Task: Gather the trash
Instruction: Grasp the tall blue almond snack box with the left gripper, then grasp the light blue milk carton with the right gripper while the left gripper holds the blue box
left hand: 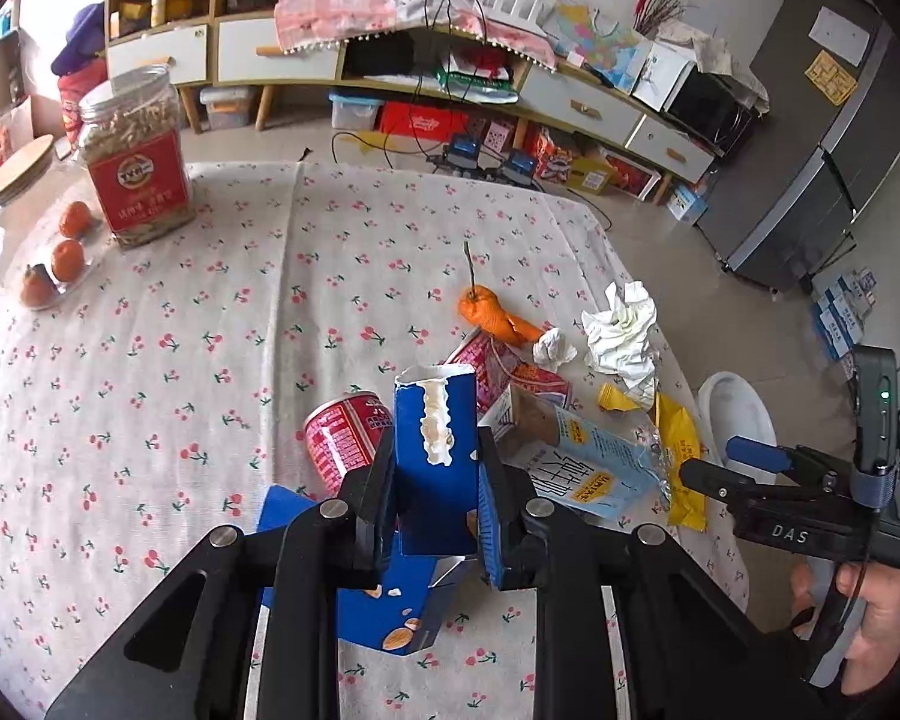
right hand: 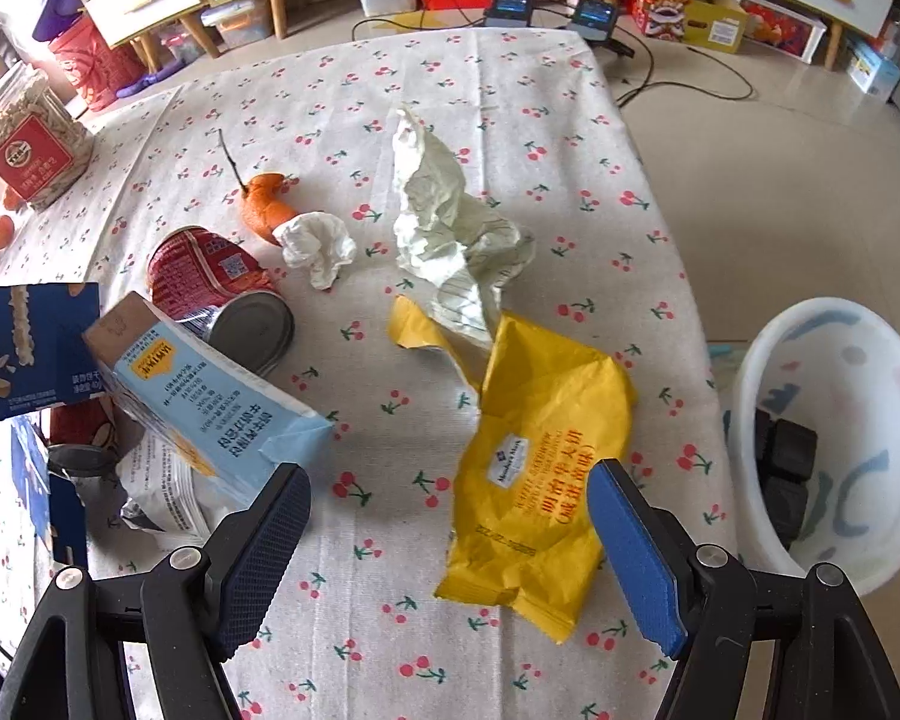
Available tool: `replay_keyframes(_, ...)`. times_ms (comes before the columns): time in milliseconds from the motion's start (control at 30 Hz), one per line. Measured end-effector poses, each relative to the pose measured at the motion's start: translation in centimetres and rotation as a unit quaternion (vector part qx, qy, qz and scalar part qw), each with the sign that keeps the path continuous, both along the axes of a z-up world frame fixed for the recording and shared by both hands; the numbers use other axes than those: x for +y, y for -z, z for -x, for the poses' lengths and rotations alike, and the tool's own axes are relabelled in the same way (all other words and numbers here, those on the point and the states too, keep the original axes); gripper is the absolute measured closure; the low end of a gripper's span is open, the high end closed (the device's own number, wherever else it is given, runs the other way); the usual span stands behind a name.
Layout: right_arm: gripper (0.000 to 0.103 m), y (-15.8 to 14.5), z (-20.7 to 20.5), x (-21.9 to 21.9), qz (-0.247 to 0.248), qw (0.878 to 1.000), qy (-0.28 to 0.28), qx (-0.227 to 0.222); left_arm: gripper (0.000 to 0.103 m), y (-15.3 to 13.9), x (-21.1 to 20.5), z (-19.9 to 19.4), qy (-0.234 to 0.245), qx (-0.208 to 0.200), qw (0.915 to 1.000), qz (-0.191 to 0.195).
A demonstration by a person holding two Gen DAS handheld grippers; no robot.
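My left gripper (left hand: 435, 474) is shut on a dark blue torn carton (left hand: 435, 456) and holds it upright above the table; the carton also shows in the right wrist view (right hand: 30, 354). My right gripper (right hand: 450, 498) is open over a yellow snack wrapper (right hand: 540, 450), empty. Other trash lies on the cherry-print tablecloth (right hand: 390, 90): a light blue carton (right hand: 210, 414), a red can (right hand: 222, 294), orange peel (right hand: 264, 204), a small tissue ball (right hand: 318, 246) and a large crumpled paper (right hand: 450, 234). A white bin (right hand: 834, 432) stands right of the table with dark items inside.
A red-labelled jar (left hand: 138, 162), a glass jar with wooden lid (left hand: 6, 192) and small oranges (left hand: 66, 252) sit at the table's far left. Shelving, boxes and cables line the floor behind; a grey fridge (left hand: 822, 138) stands at the right.
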State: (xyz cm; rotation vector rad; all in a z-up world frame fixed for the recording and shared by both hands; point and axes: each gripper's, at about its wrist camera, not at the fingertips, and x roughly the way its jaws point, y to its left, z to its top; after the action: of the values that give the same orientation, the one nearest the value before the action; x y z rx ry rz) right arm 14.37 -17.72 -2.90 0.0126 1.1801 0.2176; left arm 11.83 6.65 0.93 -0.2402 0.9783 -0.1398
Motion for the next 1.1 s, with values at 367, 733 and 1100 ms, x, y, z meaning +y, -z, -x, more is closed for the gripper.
replay_keyframes(367,0.023,2.4,-1.1,5.8,0.003,0.995,-0.1,0.005,0.079,-0.9,4.7,2.6,-0.039,-0.014,0.9991,-0.011)
replay_keyframes(733,0.044,4.5,-2.1,8.0,-0.008,0.99,-0.14,0.012,0.079,-0.6,5.9,3.4,-0.048,-0.01,0.9988,-0.011)
replay_keyframes(1100,0.06,0.5,0.7,7.8,-0.06,0.982,-0.179,-0.03,0.079,-1.2,5.8,3.7,-0.053,-0.019,0.9984,-0.003)
